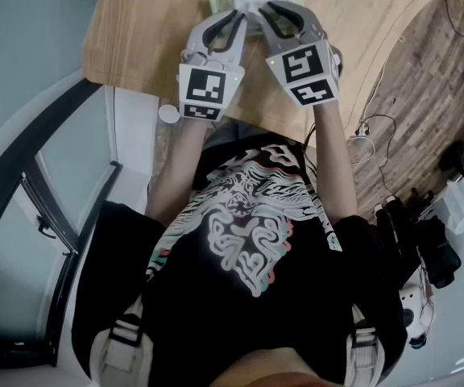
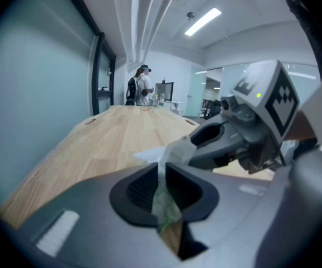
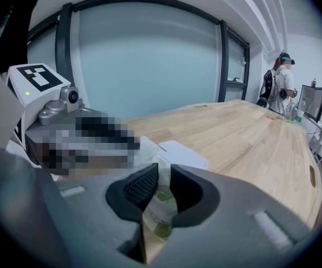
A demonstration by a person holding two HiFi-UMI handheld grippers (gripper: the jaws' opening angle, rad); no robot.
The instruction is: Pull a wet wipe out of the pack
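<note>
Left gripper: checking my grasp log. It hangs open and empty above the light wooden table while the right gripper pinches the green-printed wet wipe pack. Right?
No. The left gripper view shows the left gripper shut on the green-printed wet wipe pack, not open and empty. The rest holds: the right gripper pinches it above the light wooden table.

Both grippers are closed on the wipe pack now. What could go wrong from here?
1. The left gripper and the right gripper both pinch the thin film of the pack, with their tips close together. Pulling apart might tear it.
2. Nothing pins the pack to the table, so it may simply lift.
</note>
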